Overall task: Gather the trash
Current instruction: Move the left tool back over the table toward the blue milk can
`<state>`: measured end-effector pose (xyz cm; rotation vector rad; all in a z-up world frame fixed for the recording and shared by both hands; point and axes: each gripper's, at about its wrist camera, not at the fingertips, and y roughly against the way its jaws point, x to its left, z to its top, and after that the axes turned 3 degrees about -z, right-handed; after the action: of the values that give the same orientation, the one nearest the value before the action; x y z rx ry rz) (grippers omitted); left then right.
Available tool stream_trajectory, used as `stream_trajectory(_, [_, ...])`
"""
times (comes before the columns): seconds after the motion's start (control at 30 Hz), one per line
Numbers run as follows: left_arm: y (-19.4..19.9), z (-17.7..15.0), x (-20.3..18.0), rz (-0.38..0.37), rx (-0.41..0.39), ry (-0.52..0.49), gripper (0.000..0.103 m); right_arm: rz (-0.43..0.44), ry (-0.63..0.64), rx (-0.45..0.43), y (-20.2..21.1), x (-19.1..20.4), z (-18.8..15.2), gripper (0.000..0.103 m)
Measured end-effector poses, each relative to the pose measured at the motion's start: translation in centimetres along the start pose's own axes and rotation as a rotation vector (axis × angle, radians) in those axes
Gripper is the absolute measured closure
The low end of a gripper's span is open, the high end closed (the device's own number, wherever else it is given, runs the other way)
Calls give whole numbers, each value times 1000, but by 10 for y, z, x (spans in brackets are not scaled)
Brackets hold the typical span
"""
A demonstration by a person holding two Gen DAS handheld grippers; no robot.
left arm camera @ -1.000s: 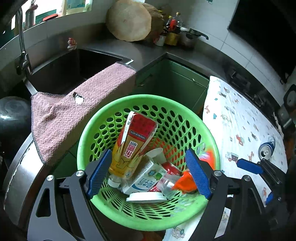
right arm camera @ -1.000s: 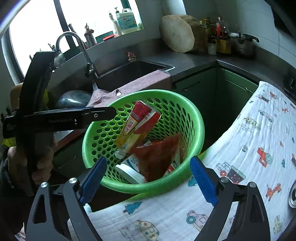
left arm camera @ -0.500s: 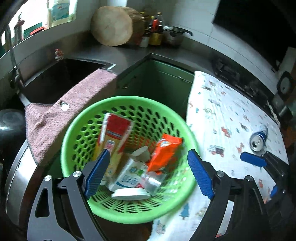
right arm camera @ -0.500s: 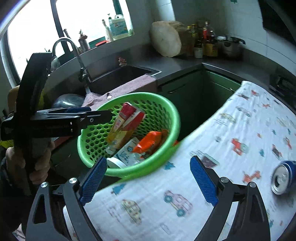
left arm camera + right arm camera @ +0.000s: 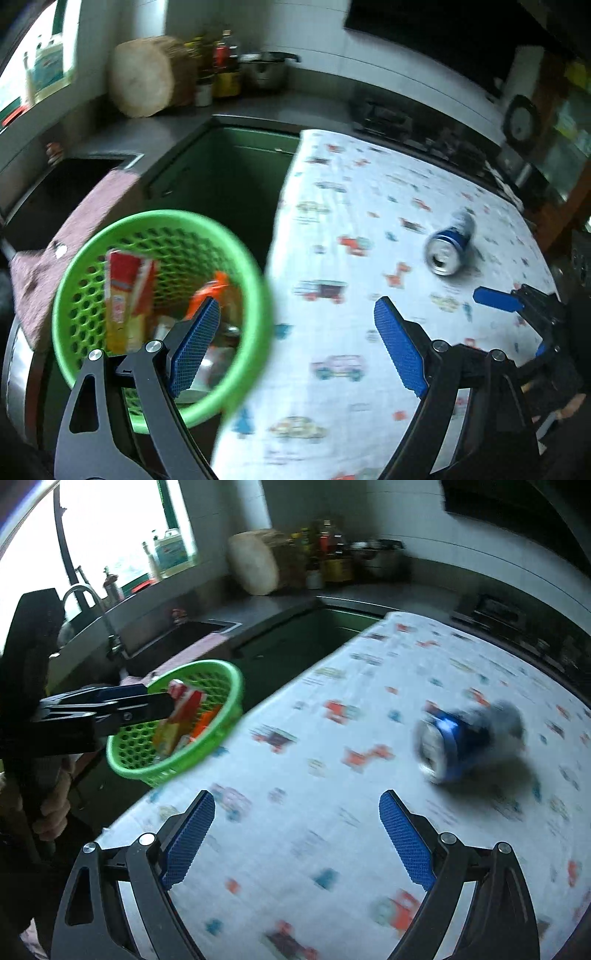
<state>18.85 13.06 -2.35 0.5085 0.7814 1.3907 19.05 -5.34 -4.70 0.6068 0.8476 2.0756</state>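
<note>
A green perforated basket (image 5: 255, 295) (image 5: 229, 686) stands by the table's left edge and holds a red-and-yellow carton (image 5: 127, 291), an orange wrapper (image 5: 207, 291) and other trash. A blue drink can (image 5: 448, 245) (image 5: 454, 742) lies on its side on the white patterned tablecloth (image 5: 351, 229) (image 5: 332, 768). My left gripper (image 5: 295, 328) is open and empty, straddling the basket's right rim and the cloth. My right gripper (image 5: 297, 821) is open and empty over the cloth, with the can ahead to its right. In the left wrist view the right gripper's blue tip (image 5: 496, 300) shows near the can.
A sink (image 5: 55, 192) with a pink towel (image 5: 74, 236) over its edge lies left of the basket. A round wooden block (image 5: 144, 79), bottles (image 5: 218, 70) and a pot (image 5: 266, 72) stand on the back counter. A stove (image 5: 399, 123) sits behind the table. A hand (image 5: 55, 805) holds the left gripper.
Both grippers have swung right, away from over the basket and onto the tablecloth. The basket has slid to the left of both views and the blue can has come closer.
</note>
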Motion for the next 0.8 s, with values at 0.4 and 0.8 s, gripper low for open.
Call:
stream_trajectory(0.4, [-29,19,-99,-43,28,-145,18,-111,-89,-9,44,-79,-35,15])
stream_trajectory(0.8, [-34,18,-144,216,-39,-110,17,-122,-136,-17,58,-116,-50,15])
